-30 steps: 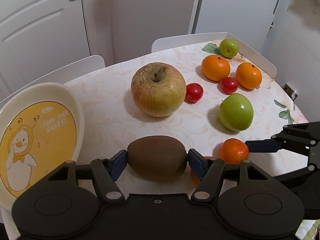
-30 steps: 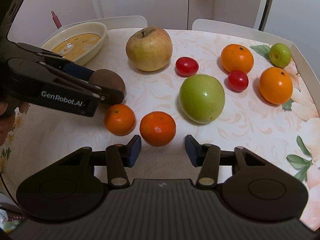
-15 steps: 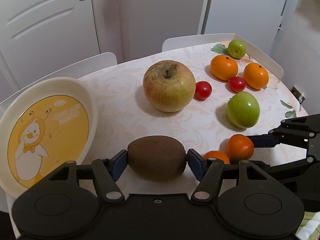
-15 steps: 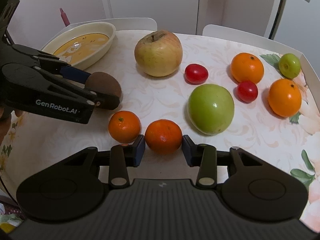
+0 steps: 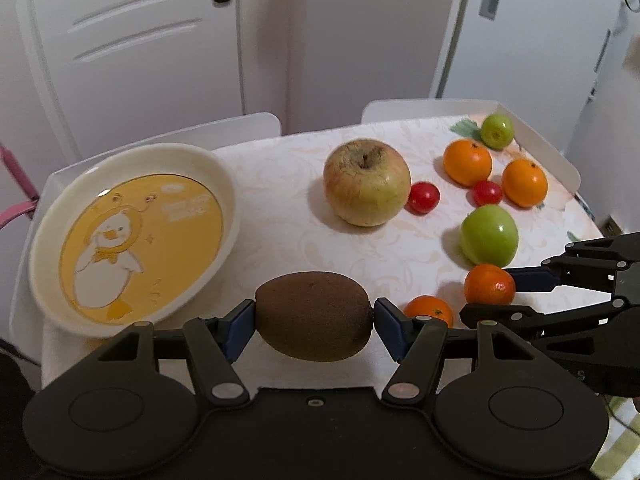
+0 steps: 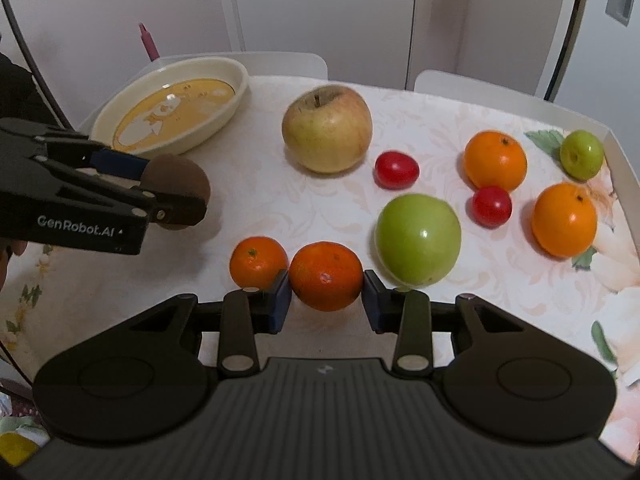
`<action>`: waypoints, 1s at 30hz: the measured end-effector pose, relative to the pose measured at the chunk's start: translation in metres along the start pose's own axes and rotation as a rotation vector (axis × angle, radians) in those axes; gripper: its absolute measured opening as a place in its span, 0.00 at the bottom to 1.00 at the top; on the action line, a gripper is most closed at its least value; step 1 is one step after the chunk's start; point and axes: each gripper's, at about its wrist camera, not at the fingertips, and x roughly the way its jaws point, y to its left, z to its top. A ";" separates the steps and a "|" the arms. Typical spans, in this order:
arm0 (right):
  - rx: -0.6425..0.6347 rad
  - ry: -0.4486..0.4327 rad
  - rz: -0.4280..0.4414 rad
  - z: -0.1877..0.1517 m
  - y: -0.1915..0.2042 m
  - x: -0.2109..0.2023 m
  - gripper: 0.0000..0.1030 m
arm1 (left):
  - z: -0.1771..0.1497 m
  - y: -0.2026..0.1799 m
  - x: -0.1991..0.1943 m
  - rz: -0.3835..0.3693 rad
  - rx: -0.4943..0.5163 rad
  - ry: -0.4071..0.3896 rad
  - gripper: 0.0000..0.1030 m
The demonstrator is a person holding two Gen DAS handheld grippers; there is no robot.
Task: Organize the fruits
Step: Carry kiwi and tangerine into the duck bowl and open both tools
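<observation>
My left gripper point(image 5: 313, 316) is clamped on the kiwi point(image 5: 313, 315), one blue pad pressed to each end of it, and from the right wrist view I see it carried above the tablecloth point(image 6: 256, 184) with a shadow beneath it. The dish point(image 5: 224, 176) with the yellow duck picture sits at about ten o'clock from the kiwi, near but not touching, its rim just beside my left finger's line of sight. My right gripper point(image 6: 325, 294) has its pads against both sides of a tangerine point(image 6: 326, 276); the fruit fills the gap between them, so I take it as gripped, though I cannot tell whether it is off the cloth. A second tangerine point(image 6: 258, 262) lies just beside it at nine o'clock, touching or almost touching my left-hand pad. The green apple point(image 6: 418, 238) stands at two o'clock from the held tangerine, close by. Farther off at twelve o'clock is the big yellow-red apple point(image 6: 327, 128), with a cherry tomato point(image 6: 397, 169) just to its right. Two oranges point(image 6: 495, 160), another cherry tomato point(image 6: 491, 205) between them, and a small green fruit point(image 6: 581, 154) are grouped toward two o'clock near the table's far edge.
</observation>
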 end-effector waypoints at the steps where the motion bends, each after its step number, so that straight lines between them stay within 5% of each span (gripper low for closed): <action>1: -0.004 -0.005 0.005 0.002 -0.001 -0.003 0.51 | 0.000 0.000 -0.005 0.009 -0.015 -0.010 0.66; 16: -0.151 -0.101 0.149 0.083 0.002 -0.040 0.51 | 0.032 0.030 -0.081 0.271 -0.287 -0.158 0.66; 30: -0.126 -0.137 0.157 0.176 0.053 0.032 0.51 | 0.065 0.120 -0.043 0.307 -0.212 -0.146 0.66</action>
